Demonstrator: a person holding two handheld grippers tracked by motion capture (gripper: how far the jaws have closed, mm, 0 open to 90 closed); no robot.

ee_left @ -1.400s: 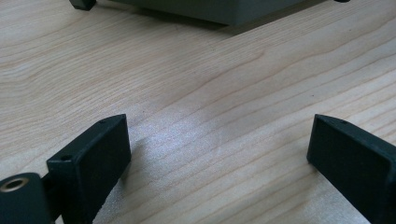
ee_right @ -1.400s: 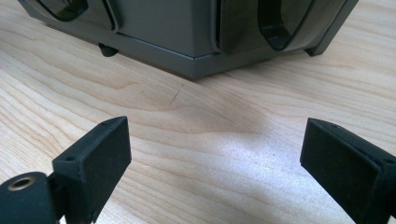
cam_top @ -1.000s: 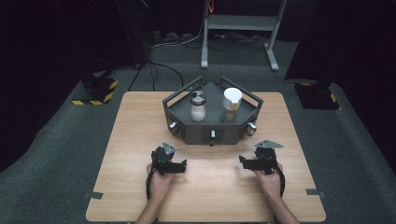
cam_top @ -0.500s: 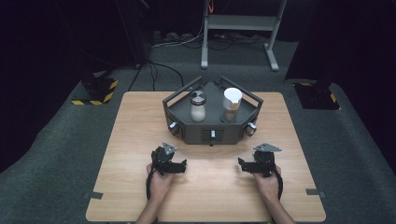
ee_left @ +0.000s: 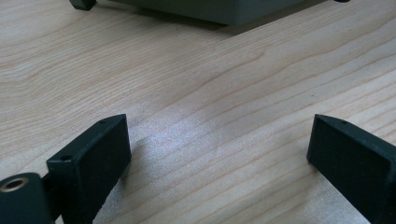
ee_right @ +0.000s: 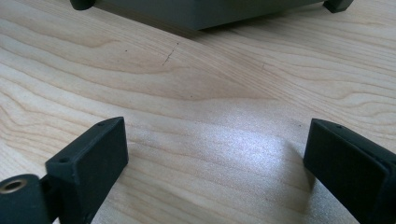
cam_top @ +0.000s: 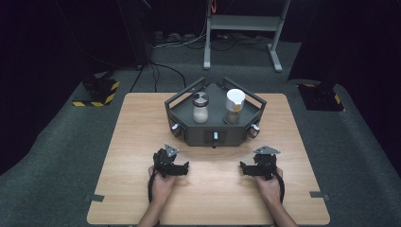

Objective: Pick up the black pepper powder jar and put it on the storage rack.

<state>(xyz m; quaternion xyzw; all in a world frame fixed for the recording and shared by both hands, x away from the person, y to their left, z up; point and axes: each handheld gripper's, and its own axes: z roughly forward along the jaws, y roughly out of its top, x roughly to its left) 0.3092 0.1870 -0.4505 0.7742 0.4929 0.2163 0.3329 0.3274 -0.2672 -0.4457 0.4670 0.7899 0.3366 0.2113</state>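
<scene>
Grey tray [cam_top: 189, 135] w/ two jars, frame centre; left claw [cam_top: 176, 166] open, right claw [cam_top: 249, 168] just opening wider (both empty), on counter [cam_top: 142, 123].

A dim lab or recording studio set up for tests. A pale wooden bench [cam_top: 142, 142] stands alone on grey carpet [cam_top: 61, 156], surrounded by black curtains. Cables [cam_top: 156, 71] trail across the floor behind it, beside a grey metal stand [cam_top: 241, 28] and weights marked with yellow-and-black hazard tape [cam_top: 97, 92]. A dark purpose-built fixture [cam_top: 213, 135] sits on the bench.
</scene>
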